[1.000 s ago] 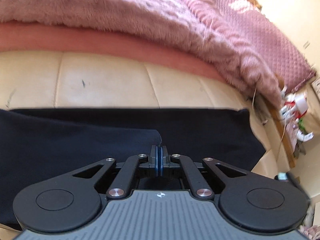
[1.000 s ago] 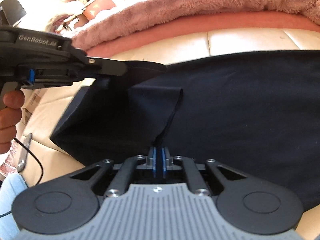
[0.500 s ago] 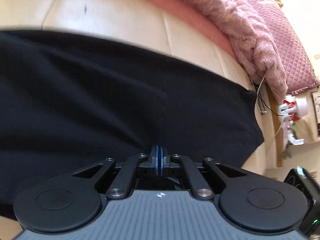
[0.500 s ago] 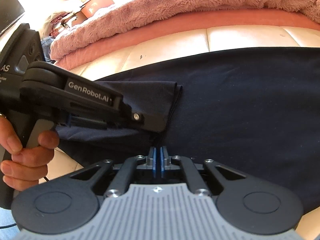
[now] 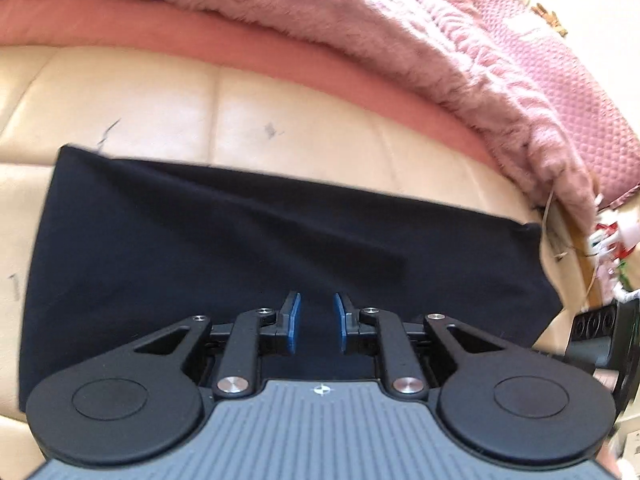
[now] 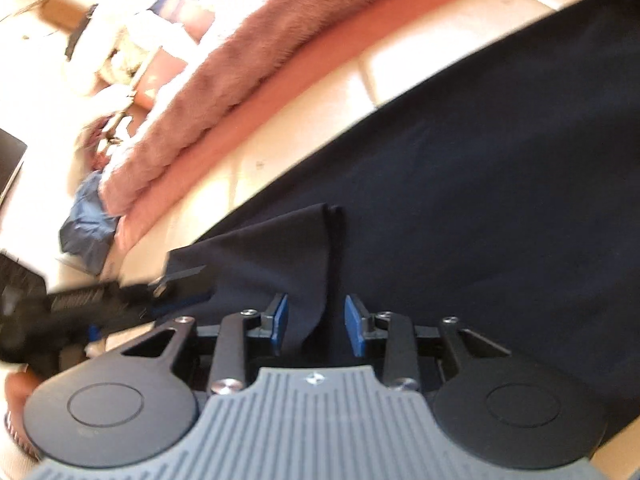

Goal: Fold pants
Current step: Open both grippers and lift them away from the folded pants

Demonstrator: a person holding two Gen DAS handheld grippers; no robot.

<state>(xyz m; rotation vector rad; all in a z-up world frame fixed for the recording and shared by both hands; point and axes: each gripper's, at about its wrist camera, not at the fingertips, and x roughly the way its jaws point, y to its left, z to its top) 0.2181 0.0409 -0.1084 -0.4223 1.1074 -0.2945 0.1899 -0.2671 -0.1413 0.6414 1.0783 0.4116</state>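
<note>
The dark navy pants (image 5: 240,236) lie folded flat on the cream leather sofa seat (image 5: 160,104). My left gripper (image 5: 316,322) is open just over their near edge, holding nothing. In the right wrist view the pants (image 6: 500,184) spread to the right, with a folded-over flap (image 6: 280,248) in front. My right gripper (image 6: 316,320) is open, and the flap's edge hangs loose between its blue pads. The left gripper (image 6: 176,280) shows blurred at the left of that view.
A fluffy pink blanket (image 5: 360,28) and a quilted pink cover (image 5: 580,100) lie behind the seat. Clutter with cables (image 5: 608,248) sits past the sofa's right end. A blue cloth (image 6: 88,216) and boxes (image 6: 60,12) lie at the far left.
Both grippers were shut on the pants' edge and have opened. The carried flap now lies laid over the rest of the pants, and both grippers have drawn back a little.
</note>
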